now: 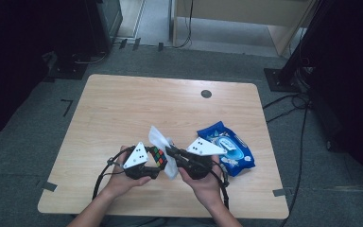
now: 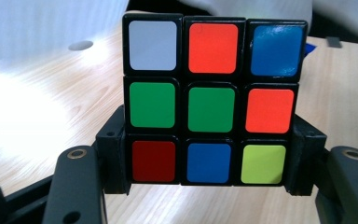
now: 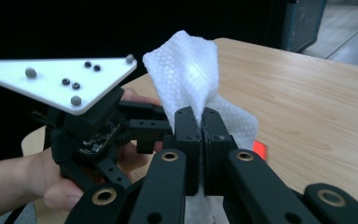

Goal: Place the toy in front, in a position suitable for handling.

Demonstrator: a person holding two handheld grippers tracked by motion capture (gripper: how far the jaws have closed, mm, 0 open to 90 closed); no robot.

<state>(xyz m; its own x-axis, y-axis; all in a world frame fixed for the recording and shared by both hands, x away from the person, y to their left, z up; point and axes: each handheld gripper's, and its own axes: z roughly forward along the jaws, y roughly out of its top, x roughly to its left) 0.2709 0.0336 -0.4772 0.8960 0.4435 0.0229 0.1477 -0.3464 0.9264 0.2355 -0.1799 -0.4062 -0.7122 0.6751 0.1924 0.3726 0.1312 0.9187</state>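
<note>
1. the left claw (image 1: 157, 163) is closed on a rubik's cube (image 1: 159, 156), held just above the near middle of the tabletop (image 1: 123, 109). in the left gripper view the cube (image 2: 212, 100) sits upright between the two black jaws, which press on the sides of its bottom row, so most of the cube stands clear above them.
2. the right claw (image 1: 171, 152) is pinched tight on a white wet wipe (image 1: 159, 138). in the right gripper view the wipe (image 3: 186, 77) rises from the slit between the closed jaws as a crumpled peak, with more of it draped behind and below them.
3. in the high view the two claws point toward each other, and the wipe hangs just beside the cube. whether the cloth actually touches a face of the cube is hard to tell, since that view is small and the cloth covers that side.
4. count: one cube, one loose wipe, one blue wet-wipe pack (image 1: 227, 146), two claws.
5. the facing side of the cube shows nine stickers: white, orange, blue on top; green, green, orange in the middle; red, blue, yellow-green at the bottom.
6. the blue pack lies flat on the tabletop to the right of the right hand (image 1: 203, 184), near it. its contents cannot be made out.
</note>
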